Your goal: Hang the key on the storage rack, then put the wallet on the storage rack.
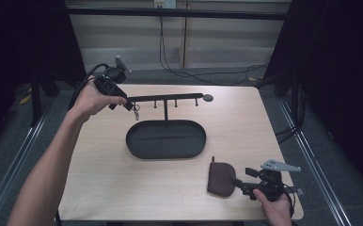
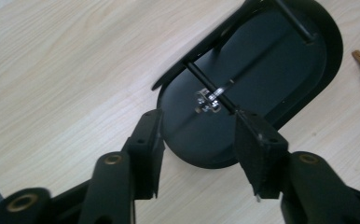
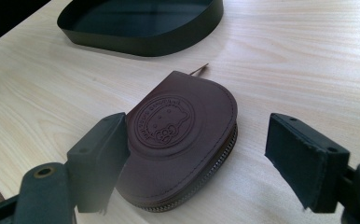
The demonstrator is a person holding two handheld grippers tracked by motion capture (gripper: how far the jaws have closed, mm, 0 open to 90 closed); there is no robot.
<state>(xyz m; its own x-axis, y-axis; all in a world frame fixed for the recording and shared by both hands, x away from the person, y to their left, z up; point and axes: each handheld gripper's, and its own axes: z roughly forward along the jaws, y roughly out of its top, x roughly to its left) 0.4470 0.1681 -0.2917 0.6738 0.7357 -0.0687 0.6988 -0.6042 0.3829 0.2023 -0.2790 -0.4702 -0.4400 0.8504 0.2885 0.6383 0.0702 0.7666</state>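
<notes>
Keys hung on rack, left gripper open, clear. Left: pouch at 5 o'clock, right gripper wide around it, ungripped.

The oval tray sits mid-table. A hook rack rises from its far edge, keys hanging at the rack's left end. A pouch lies right of the tray, nearer the person.

Beside the matt black metal tray, the smooth embossed brown leather pouch is lying on pale wood-grain table.
</notes>
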